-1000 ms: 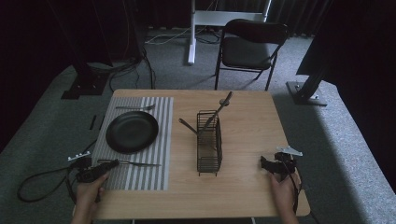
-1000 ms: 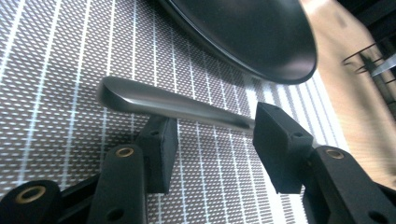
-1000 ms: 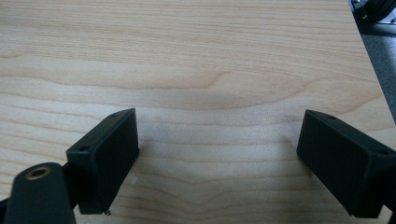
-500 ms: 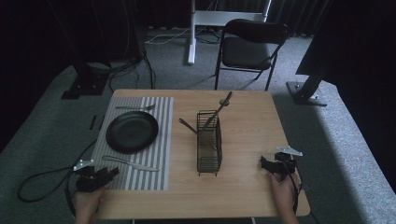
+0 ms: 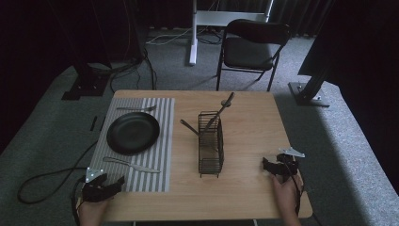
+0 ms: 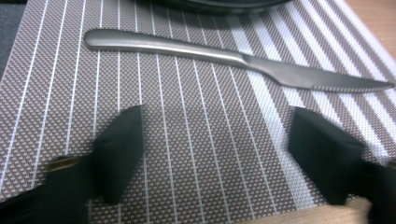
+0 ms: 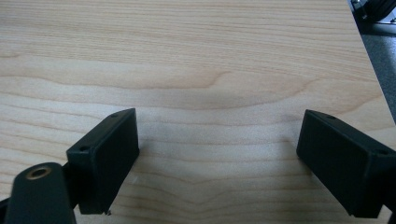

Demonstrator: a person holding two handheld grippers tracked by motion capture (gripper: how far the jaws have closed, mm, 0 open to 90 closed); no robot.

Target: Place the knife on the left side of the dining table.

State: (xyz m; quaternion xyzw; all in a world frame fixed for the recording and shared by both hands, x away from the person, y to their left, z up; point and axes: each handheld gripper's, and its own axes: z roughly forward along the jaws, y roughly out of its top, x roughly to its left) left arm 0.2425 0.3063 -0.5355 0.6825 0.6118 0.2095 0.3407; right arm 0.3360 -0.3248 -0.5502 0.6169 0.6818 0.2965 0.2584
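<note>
So the left gripper (image 5: 115,182) sits at the near left corner of the table (image 5: 249,197), right at the near edge of the striped placemat (image 5: 141,181), and its jaws are spread wide with nothing between them. They've just been opening, and there's only bare mat in the gap. In the left gripper view you can see both black jaws (image 6: 215,154) standing well apart over the mat's weave.

The knife (image 5: 131,165) lies flat on the placemat just ahead of those jaws, not touching them. It runs crosswise to the way the gripper points: in the left gripper view, the handle is off to the left and the serrated blade (image 6: 317,79) tapers out to the right. Just past the knife is the black plate (image 5: 133,133), also on the mat, and beyond the plate a fork (image 5: 136,108) lies near the mat's far edge.

The right gripper (image 5: 266,165) is over at the near right part of the table, held in the person's hand (image 5: 284,195). Its jaws are wide apart too, empty, with plain wood grain between them in the right gripper view (image 7: 215,154).

Between the two grippers, closer to the right one, there's a wire cutlery basket (image 5: 210,143) standing on the bare wood with a couple of utensils (image 5: 221,109) sticking out of it, leaning away from the person.
</note>
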